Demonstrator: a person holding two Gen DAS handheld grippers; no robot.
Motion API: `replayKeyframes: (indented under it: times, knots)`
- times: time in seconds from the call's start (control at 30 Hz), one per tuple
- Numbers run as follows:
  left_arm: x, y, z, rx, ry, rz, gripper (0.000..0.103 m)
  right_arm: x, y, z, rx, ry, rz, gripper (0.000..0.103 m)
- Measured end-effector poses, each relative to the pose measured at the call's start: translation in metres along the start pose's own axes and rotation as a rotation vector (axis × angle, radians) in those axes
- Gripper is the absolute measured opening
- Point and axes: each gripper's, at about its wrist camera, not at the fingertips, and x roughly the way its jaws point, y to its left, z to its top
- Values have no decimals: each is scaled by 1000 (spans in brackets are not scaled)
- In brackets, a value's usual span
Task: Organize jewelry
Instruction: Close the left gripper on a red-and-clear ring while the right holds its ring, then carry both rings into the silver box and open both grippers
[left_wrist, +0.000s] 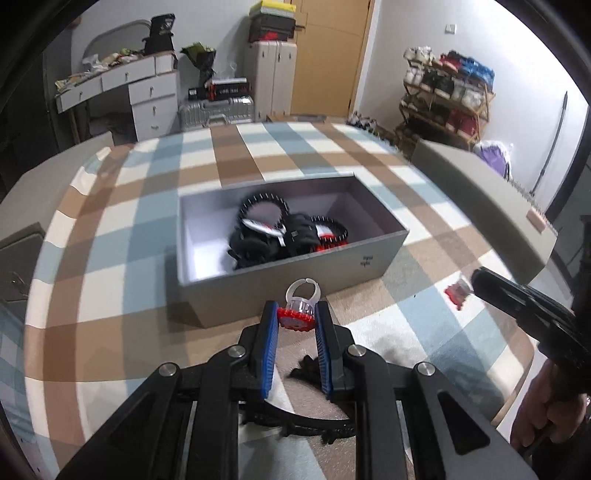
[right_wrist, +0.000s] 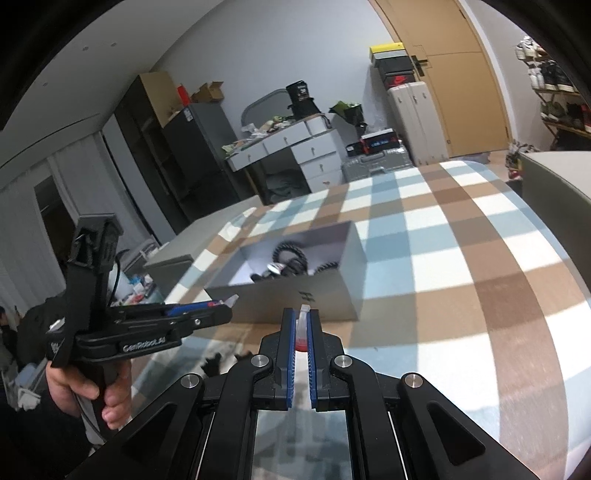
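My left gripper (left_wrist: 296, 310) is shut on a toy ring (left_wrist: 299, 315) with a red toothed face and a clear band, held just in front of the open grey box (left_wrist: 240, 295). Several black and red-black bracelets (left_wrist: 288, 232) lie tangled inside that box. At the right of the left wrist view, my right gripper (left_wrist: 476, 282) carries a second red and clear ring (left_wrist: 458, 295) above the cloth. In the right wrist view the right gripper (right_wrist: 303, 312) is shut on this ring (right_wrist: 302, 328), edge-on between the pads. The left gripper (right_wrist: 225, 308) shows at the left, short of the grey box (right_wrist: 332, 295).
A checked blue, brown and white cloth (left_wrist: 129, 258) covers the table. The grey box lid (left_wrist: 480, 195) stands at the right edge. Black jewelry pieces (left_wrist: 306, 369) lie on the cloth under my left gripper. A hand (right_wrist: 110, 391) grips the left tool's handle.
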Motion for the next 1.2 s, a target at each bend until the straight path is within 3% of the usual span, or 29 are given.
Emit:
replayKeyframes:
  times: [0.27,0.6,1.2]
  knots:
    - [-17,21,17,-44,-91,-9,14,19,21,32,-38,-9,80,5]
    - [-11,40,30,-97,-125,-52,14,52,27,60,-60,4,118,5]
    - [29,40,48,-69,-55,-128,14,106,4,75,-38,70,82,5]
